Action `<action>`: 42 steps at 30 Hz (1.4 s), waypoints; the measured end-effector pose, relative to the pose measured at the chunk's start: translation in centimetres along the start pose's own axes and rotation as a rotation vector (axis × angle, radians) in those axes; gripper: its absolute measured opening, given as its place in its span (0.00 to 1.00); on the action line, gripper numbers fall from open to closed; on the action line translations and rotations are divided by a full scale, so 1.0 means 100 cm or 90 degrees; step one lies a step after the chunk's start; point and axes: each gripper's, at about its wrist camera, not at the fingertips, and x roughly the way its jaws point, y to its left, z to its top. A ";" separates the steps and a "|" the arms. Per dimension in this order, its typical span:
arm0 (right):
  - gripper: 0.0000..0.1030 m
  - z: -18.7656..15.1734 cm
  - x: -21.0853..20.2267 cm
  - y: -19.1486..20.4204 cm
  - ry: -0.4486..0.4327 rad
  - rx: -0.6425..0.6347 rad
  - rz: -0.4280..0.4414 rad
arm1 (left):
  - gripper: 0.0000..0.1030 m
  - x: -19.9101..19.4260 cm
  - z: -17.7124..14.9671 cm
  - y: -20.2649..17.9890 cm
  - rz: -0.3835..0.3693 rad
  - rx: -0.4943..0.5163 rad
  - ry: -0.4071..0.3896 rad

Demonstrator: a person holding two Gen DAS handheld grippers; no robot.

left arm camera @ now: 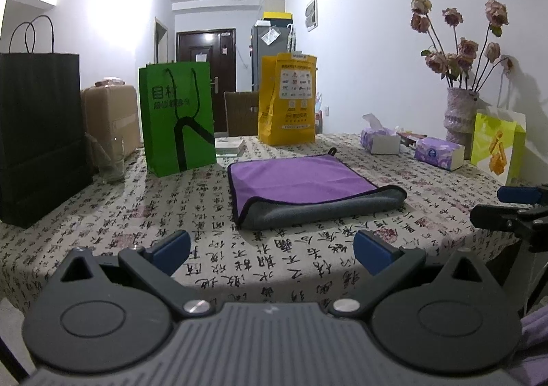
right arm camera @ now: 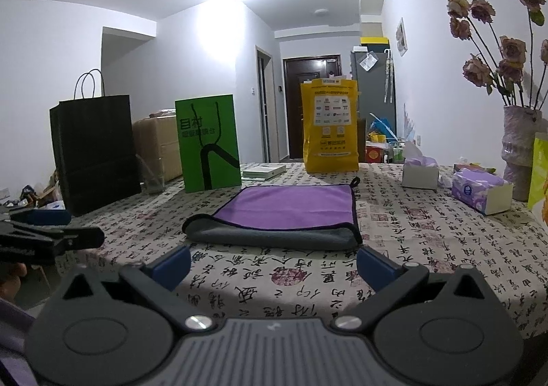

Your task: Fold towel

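A purple towel (left arm camera: 301,179) with a grey underside lies flat on the table, folded over so its grey fold faces me; it also shows in the right wrist view (right arm camera: 284,206). My left gripper (left arm camera: 272,254) is open and empty, above the table's near edge, short of the towel. My right gripper (right arm camera: 274,266) is open and empty, also short of the towel's near fold. The right gripper shows at the right edge of the left wrist view (left arm camera: 513,211). The left gripper shows at the left edge of the right wrist view (right arm camera: 44,228).
On the patterned tablecloth (left arm camera: 191,215) stand a black bag (left arm camera: 41,132), a green bag (left arm camera: 178,119), a yellow bag (left arm camera: 287,98), a glass (left arm camera: 111,160), tissue boxes (left arm camera: 440,153), a vase of dried flowers (left arm camera: 460,119) and a lime bag (left arm camera: 496,146).
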 end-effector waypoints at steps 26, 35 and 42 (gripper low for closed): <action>0.98 0.007 0.081 -0.050 0.027 0.025 -0.024 | 0.96 0.100 0.012 0.015 0.004 0.006 0.044; 0.81 0.021 0.144 -0.076 0.063 -0.004 -0.013 | 0.89 0.166 0.021 0.027 -0.001 -0.001 0.081; 0.62 0.032 0.196 -0.090 0.111 -0.034 -0.005 | 0.66 0.208 0.025 0.034 -0.030 -0.004 0.123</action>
